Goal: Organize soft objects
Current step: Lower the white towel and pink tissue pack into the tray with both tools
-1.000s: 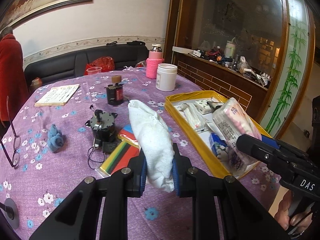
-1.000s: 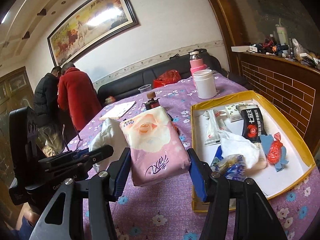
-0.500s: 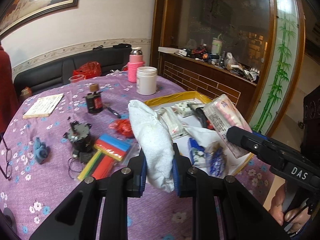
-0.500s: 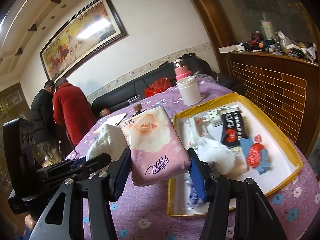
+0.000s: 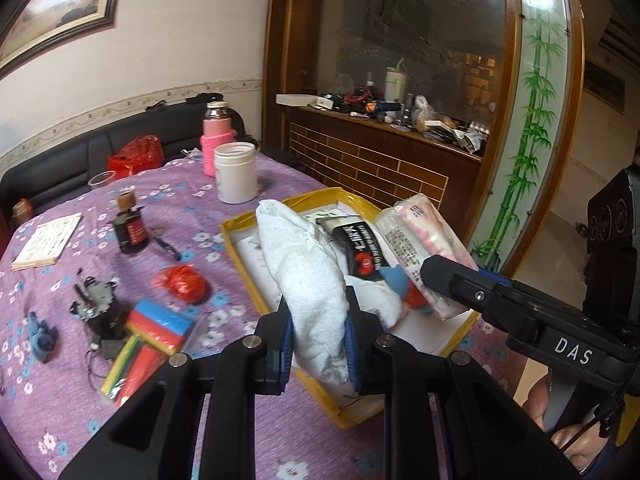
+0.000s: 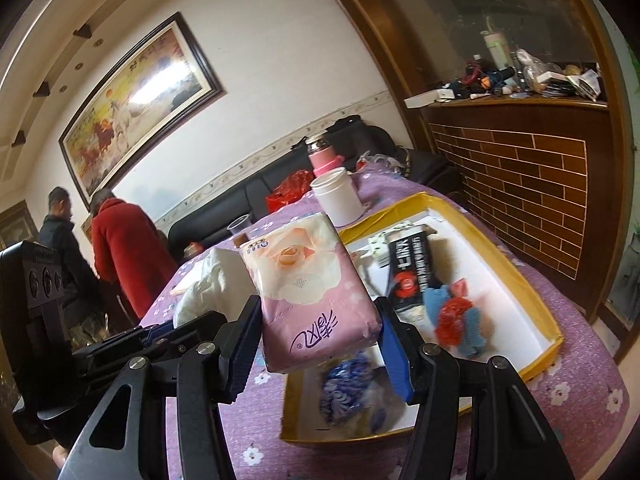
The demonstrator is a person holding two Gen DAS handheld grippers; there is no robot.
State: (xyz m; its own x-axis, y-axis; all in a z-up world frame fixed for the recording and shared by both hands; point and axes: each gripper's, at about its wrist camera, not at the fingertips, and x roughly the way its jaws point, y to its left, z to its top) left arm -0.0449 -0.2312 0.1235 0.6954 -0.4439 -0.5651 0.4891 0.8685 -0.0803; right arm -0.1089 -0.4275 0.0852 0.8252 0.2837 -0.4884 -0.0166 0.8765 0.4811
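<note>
My left gripper (image 5: 318,344) is shut on a rolled white towel (image 5: 304,280) and holds it over the near left side of the yellow tray (image 5: 236,236). My right gripper (image 6: 318,344) is shut on a pink tissue pack (image 6: 308,292), held above the tray's near left corner (image 6: 556,336). The tissue pack also shows in the left wrist view (image 5: 424,256), and the towel shows in the right wrist view (image 6: 212,288). The tray holds a black packet (image 6: 412,276), a red wrapped item (image 6: 452,316), blue cloth and white cloth.
On the purple flowered tablecloth (image 5: 192,200) lie a coloured pack (image 5: 152,340), a red plastic lump (image 5: 184,284), a small motor (image 5: 96,308), a blue cloth toy (image 5: 40,336), a dark bottle (image 5: 130,228), a notebook (image 5: 46,240) and a white jar (image 5: 236,178). Two people (image 6: 120,256) stand at left.
Both grippers have moved right and up toward the tray with their loads. The towel and the tissue pack now hang over the tray rather than beside it.
</note>
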